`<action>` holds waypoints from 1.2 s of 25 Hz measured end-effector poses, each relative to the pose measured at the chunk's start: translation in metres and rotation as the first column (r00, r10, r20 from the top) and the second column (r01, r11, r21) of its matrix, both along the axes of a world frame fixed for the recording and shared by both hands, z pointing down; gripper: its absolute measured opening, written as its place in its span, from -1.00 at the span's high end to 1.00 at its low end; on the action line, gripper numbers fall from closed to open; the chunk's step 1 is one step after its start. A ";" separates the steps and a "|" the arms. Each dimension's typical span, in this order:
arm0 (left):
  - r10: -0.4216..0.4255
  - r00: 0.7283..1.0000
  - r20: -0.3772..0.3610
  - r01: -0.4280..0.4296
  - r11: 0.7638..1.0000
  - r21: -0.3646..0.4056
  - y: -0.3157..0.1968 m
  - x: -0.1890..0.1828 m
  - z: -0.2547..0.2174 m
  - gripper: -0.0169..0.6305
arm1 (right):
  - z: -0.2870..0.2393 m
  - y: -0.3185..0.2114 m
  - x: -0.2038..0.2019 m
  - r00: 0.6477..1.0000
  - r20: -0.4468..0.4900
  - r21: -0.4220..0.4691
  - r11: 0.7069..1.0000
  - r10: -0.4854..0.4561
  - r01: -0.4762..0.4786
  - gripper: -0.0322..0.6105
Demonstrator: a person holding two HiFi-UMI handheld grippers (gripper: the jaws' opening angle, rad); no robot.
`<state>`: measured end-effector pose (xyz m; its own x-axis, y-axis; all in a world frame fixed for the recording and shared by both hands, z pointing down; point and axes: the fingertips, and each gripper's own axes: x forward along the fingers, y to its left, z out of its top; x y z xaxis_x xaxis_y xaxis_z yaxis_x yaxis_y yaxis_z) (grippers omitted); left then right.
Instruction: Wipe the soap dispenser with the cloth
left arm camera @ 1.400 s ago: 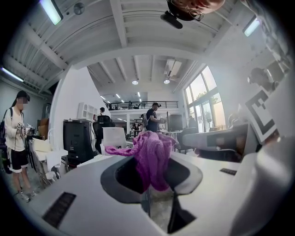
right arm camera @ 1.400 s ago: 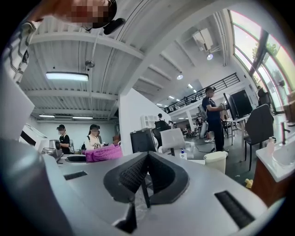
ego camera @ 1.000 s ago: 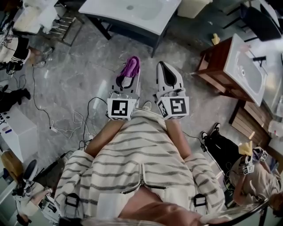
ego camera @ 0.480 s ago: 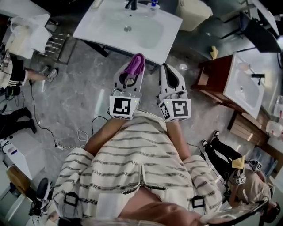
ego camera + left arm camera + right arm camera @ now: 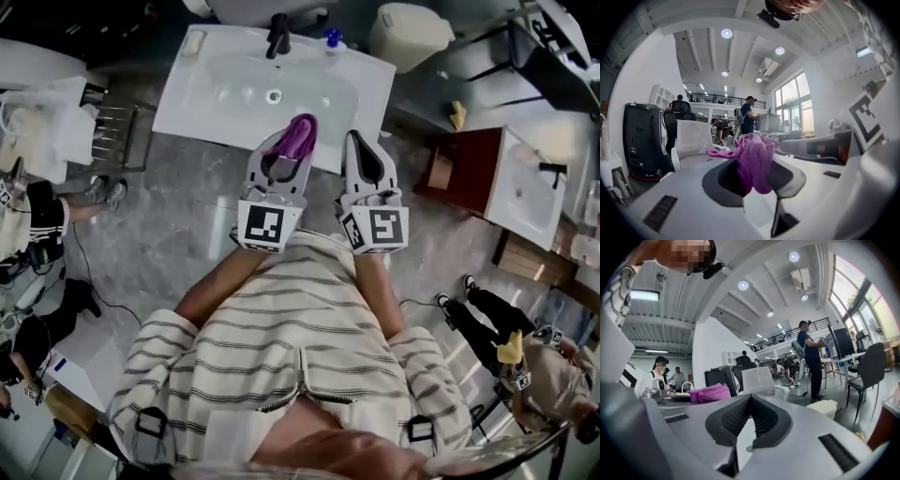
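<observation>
My left gripper (image 5: 298, 131) is shut on a purple cloth (image 5: 296, 141), which bunches out past its tips over the near edge of the white washbasin (image 5: 206, 98). In the left gripper view the cloth (image 5: 754, 157) hangs from the closed jaws of that gripper (image 5: 755, 174). My right gripper (image 5: 359, 145) is beside it, shut and empty, its ribbed pads (image 5: 761, 416) pressed together. A small soap dispenser (image 5: 330, 39) with a blue pump stands at the basin's back right corner, well beyond both grippers. The cloth (image 5: 710, 393) also shows in the right gripper view.
A black tap (image 5: 278, 36) rises at the basin's back. A cream bin (image 5: 412, 33) stands to its right, and a wooden cabinet with a second basin (image 5: 525, 183) further right. A metal rack (image 5: 112, 136) is on the left. People stand at the left and lower right.
Both grippers have moved forward together across the floor to the washbasin; their tips now reach over its near edge. The cloth stays gripped.
</observation>
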<state>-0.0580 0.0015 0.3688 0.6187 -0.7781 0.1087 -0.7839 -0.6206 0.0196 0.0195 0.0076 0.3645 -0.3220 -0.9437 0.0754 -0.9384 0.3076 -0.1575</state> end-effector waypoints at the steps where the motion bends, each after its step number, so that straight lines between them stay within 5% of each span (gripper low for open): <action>1: 0.009 1.000 -0.004 -0.009 1.000 -0.004 -0.010 -0.002 0.001 0.55 | 0.001 -0.009 -0.002 1.000 -0.002 -0.006 1.000 0.007 -0.007 0.90; 14: 0.042 0.999 0.013 -0.040 0.997 -0.070 -0.080 -0.002 0.026 0.55 | 0.017 -0.077 -0.003 0.999 -0.008 -0.063 0.998 0.031 -0.032 0.90; 30: -0.035 0.998 0.061 0.041 0.993 -0.108 -0.133 0.021 0.073 0.55 | 0.077 -0.142 0.024 1.000 0.000 -0.138 0.990 -0.020 0.020 0.90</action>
